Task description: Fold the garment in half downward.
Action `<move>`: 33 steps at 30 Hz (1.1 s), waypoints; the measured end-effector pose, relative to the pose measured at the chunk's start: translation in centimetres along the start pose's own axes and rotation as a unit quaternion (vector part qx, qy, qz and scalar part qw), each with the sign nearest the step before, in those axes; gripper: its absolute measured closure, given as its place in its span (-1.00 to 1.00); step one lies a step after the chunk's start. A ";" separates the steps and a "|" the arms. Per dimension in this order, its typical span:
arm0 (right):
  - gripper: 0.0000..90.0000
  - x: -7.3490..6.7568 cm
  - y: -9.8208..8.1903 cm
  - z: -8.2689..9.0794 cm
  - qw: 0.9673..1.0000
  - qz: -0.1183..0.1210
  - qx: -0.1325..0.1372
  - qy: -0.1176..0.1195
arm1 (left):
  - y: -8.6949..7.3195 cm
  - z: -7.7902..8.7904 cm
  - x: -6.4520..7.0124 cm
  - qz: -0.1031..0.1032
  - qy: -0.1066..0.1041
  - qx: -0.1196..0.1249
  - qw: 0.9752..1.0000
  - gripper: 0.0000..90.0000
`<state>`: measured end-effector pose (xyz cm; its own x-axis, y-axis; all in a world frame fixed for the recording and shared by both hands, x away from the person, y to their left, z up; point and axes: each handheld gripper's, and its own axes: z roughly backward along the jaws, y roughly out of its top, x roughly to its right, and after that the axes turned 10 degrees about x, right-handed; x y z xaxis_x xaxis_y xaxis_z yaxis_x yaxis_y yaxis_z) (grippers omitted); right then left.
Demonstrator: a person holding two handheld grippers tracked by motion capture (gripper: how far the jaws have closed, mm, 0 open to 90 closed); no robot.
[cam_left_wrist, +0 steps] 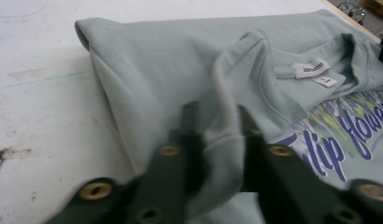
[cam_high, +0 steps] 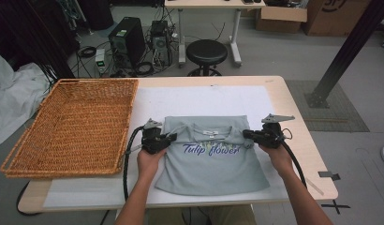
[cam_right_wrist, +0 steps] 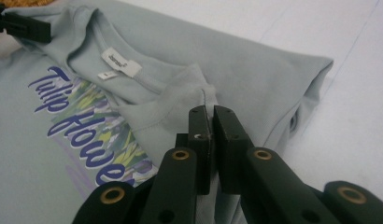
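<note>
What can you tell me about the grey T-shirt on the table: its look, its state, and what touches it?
The T-shirt is pale grey-green, soft knit cloth, with "Tulip flower" printed in blue over a flower picture and two small white labels inside the collar. It lies partly folded, print up, on the white sheet covering the table, beside a wicker basket. The left gripper pinches a raised fold by the collar; the right gripper pinches the fold opposite.

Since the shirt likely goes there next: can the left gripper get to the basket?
Probably yes: the basket sits right beside the left gripper with nothing between, though that gripper is shut on the shirt.
</note>
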<state>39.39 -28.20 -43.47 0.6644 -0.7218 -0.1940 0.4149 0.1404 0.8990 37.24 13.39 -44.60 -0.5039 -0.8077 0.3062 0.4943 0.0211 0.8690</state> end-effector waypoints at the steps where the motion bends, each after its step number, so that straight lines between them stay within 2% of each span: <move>1: 0.94 0.0 0.1 0.2 1.000 -0.003 0.011 0.001 | 0.1 0.3 0.1 0.002 -0.003 0.006 1.000 0.87; 5: 0.94 -0.4 0.2 1.5 0.999 -0.011 0.042 0.006 | 0.2 1.4 0.4 0.007 -0.023 0.026 0.999 0.88; 9: 0.94 -0.7 -0.1 2.7 0.998 -0.013 0.063 0.010 | 0.1 2.5 1.0 -0.004 -0.036 0.037 0.999 0.88; 12: 0.93 -1.0 -0.4 3.8 0.996 -0.022 0.082 0.026 | -0.2 3.4 1.6 -0.017 -0.044 0.045 0.998 0.88; 17: 0.93 -1.8 -1.2 5.7 0.994 -0.021 0.097 0.045 | -1.3 4.8 2.1 -0.025 -0.054 0.051 0.997 0.87; 20: 0.93 -2.2 -1.8 6.7 0.993 -0.019 0.102 0.056 | -1.8 5.8 2.6 -0.038 -0.062 0.058 0.996 0.86; 24: 0.93 -2.9 -2.8 8.0 0.992 -0.016 0.105 0.067 | -2.6 6.8 3.3 -0.043 -0.069 0.060 0.995 0.86; 33: 0.93 -4.0 -4.7 9.4 0.991 -0.018 0.106 0.084 | -4.9 8.2 4.1 -0.042 -0.088 0.059 0.993 0.84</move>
<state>28.87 -32.35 -43.24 0.7523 -0.5988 -0.2747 0.3132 -0.0417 0.9488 26.96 14.78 -44.42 -0.6605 -0.6946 0.2853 0.3638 0.0363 0.9308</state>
